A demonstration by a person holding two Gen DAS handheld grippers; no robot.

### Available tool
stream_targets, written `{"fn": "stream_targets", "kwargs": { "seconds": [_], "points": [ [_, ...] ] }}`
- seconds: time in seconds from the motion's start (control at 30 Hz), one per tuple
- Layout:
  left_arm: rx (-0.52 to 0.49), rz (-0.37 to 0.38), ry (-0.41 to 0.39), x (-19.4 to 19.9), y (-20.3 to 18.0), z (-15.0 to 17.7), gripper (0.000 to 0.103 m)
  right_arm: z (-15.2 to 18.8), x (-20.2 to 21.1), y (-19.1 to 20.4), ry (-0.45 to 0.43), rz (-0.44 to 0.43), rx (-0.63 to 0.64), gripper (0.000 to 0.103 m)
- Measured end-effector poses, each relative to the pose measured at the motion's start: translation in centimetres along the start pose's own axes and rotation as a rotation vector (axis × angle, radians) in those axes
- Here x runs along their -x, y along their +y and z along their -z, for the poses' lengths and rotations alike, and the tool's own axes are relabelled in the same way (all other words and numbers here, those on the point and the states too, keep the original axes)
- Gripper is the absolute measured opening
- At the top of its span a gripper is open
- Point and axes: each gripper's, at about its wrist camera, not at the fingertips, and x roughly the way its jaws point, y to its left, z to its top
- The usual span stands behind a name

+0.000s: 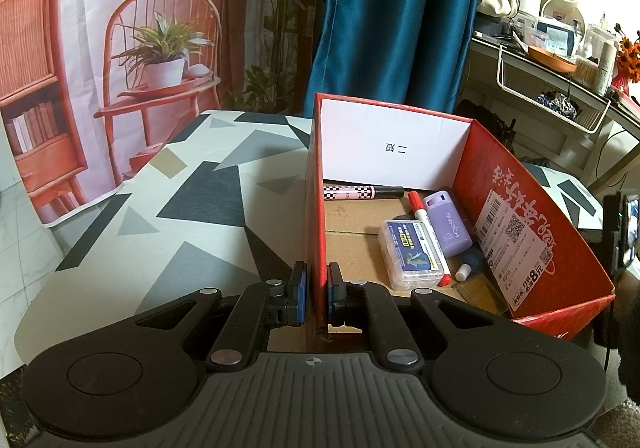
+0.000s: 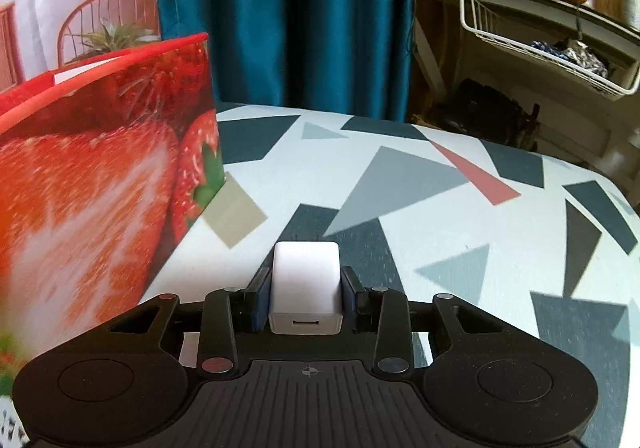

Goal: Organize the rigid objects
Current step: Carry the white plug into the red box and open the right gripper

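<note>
1. Tongs came first in each view: the left tongs (image 1: pixel 317 298) were seen clamped on the near wall of the red box (image 1: pixel 532 207), one pad outside it and one inside, while the right tongs (image 2: pixel 306 298) were closed on a white charger block (image 2: pixel 306 284), its port end turned back toward the camera.
2. The charger was held low over the patterned table (image 2: pixel 460 248), to the right of the box and apart from its strawberry-printed outer side.
3. Inside the box, a clear card case (image 1: pixel 412 256), a red marker (image 1: pixel 430 232), a purple case (image 1: pixel 450 224) and, against the far wall, a checkered pen (image 1: pixel 362 191) had already been gathered.
4. A slip was judged possible: the smooth block was pinched only along its rear half, so a sharp swing could let it pivot or drop.
5. A snag was also judged possible, since the box wall stood well above the held charger; too low a carry would strike it and could wrench the box from the left grip.
6. Both tongs were pointed forward and downward, the left one steadying the box.
</note>
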Motion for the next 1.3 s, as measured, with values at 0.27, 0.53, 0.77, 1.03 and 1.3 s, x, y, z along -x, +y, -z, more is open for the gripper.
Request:
{"fn": "stream_targets", "kwargs": {
  "seconds": [0.27,0.53,0.77,1.03,1.3],
  "points": [
    [0.003,0.002,-0.001,0.0,0.0,0.0,0.011,0.6,0.9,0.5,-0.017,-0.052,0.025,0.032],
    [0.003,0.003,-0.003,-0.1,-0.1,0.1,0.011,0.7,1.3,0.6,-0.034,-0.078,0.024,0.032],
    [0.005,0.003,-0.004,-0.1,-0.1,0.1,0.011,0.6,2.0,0.6,-0.048,-0.100,0.005,0.032],
    [0.007,0.003,-0.003,-0.1,0.0,0.1,0.011,-1.9,5.6,-0.1,-0.174,-0.173,-0.088,0.032],
    [0.008,0.003,-0.001,-0.1,0.0,0.0,0.011,-6.4,9.5,3.1,-0.292,-0.284,0.011,0.032]
  ]
}}
